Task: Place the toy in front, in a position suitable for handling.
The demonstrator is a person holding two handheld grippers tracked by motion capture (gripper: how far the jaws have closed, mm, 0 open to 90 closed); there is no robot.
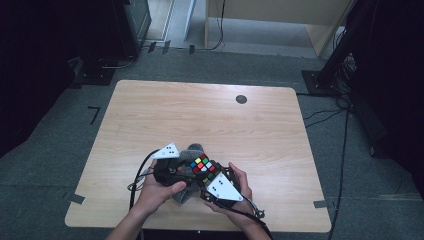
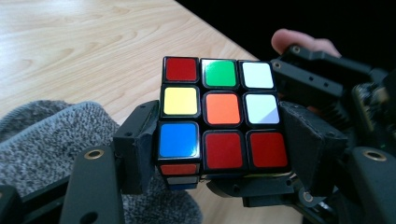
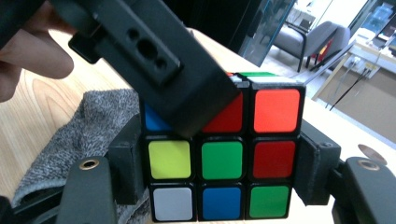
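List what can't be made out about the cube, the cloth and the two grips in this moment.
- Cube, high view: too small to read its stickers.
- Cube's top-left stickers, right gripper view: covered by the left gripper's black jaw.
- Grey cloth: cut off by the frame edge and the jaws in the left gripper view, under the hands in the high view.
- Right gripper: whether its pads press the cube.

i'm looking at what reads as a lab or office test space. a plain wooden table (image 1: 200, 120) stands alone on grey carpet (image 1: 45, 180) with tape marks (image 1: 94, 114) stuck to it, cables (image 1: 345, 150) trailing past dark equipment stands (image 1: 335, 65). through the right gripper view i see a grey office chair (image 3: 322, 39) beyond glass.
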